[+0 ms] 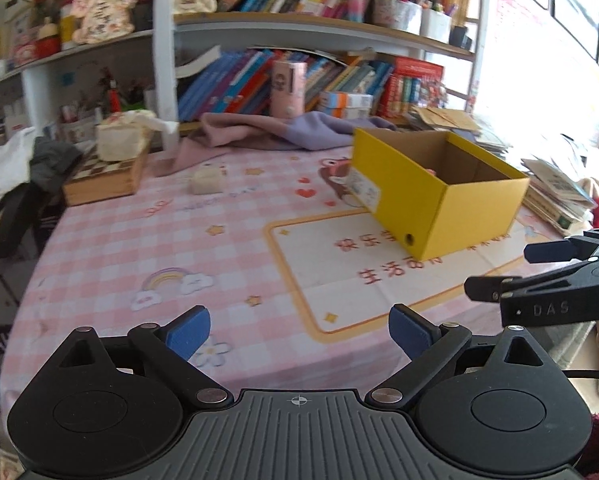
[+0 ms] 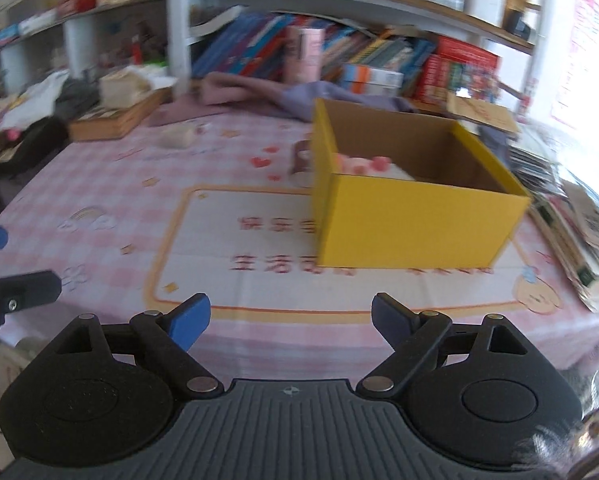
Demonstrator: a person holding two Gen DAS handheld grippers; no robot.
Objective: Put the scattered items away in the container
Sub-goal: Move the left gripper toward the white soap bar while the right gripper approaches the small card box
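The yellow cardboard box (image 2: 415, 220) stands open toward the table's right edge on the pink checked tablecloth (image 1: 139, 240), holding a pink-and-white soft item (image 2: 363, 164) against its left wall. A small cream item (image 1: 206, 181) lies near the far edge. The left gripper (image 1: 299, 330) and right gripper (image 2: 290, 318) are both spread wide, holding nothing.

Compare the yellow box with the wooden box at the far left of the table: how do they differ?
The yellow box is bright yellow cardboard; the wooden box is plain brown wood. The yellow box is taller and open-topped, with something pink and white inside; the wooden box is low, with a checkered top and a cream tissue pack on it. The yellow box sits right of centre, the wooden box at the far left. Both rest on the pink checked tablecloth.
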